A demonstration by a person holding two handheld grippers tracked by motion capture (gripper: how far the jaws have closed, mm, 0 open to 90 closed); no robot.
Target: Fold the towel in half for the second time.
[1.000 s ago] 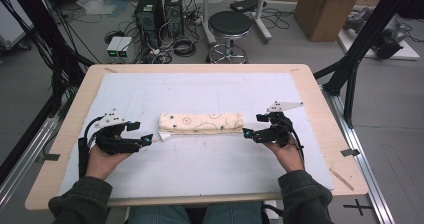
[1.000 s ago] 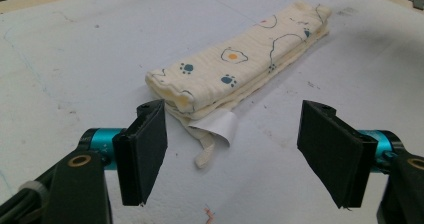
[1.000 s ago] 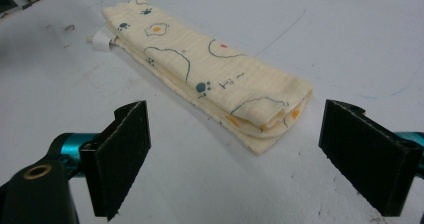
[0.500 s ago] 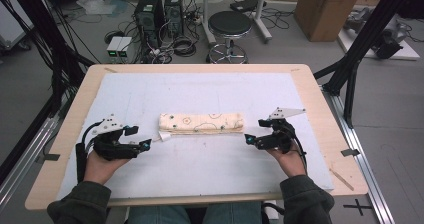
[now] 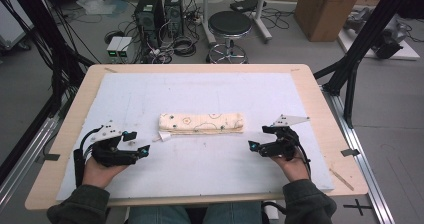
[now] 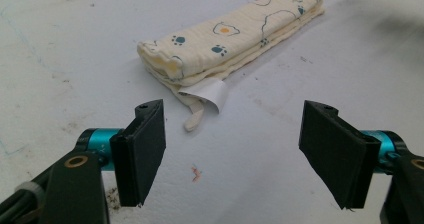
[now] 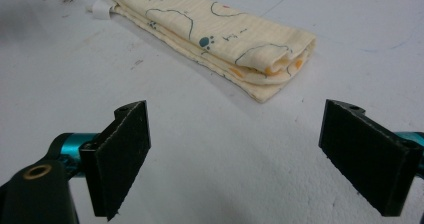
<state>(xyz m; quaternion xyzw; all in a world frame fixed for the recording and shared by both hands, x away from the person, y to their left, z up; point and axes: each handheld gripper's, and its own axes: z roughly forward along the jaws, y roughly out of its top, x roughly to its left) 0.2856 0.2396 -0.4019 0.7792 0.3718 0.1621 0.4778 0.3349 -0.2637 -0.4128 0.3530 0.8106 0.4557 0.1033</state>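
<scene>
Obstacle on the white foam mat [image 5: 210, 169]: one folded cream cloth with paw and egg prints [image 5: 201, 123], laid flat at centre, a white tag [image 5: 164, 136] projecting at its left end. Open mat is seen on all sides of the cloth and between each gripper's jaws.

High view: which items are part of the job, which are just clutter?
In the job: folded cream printed cloth with its white tag; left gripper and right gripper, jaws open, empty.

Lying about: black round stool; brown cardboard box; black computer towers.
</scene>
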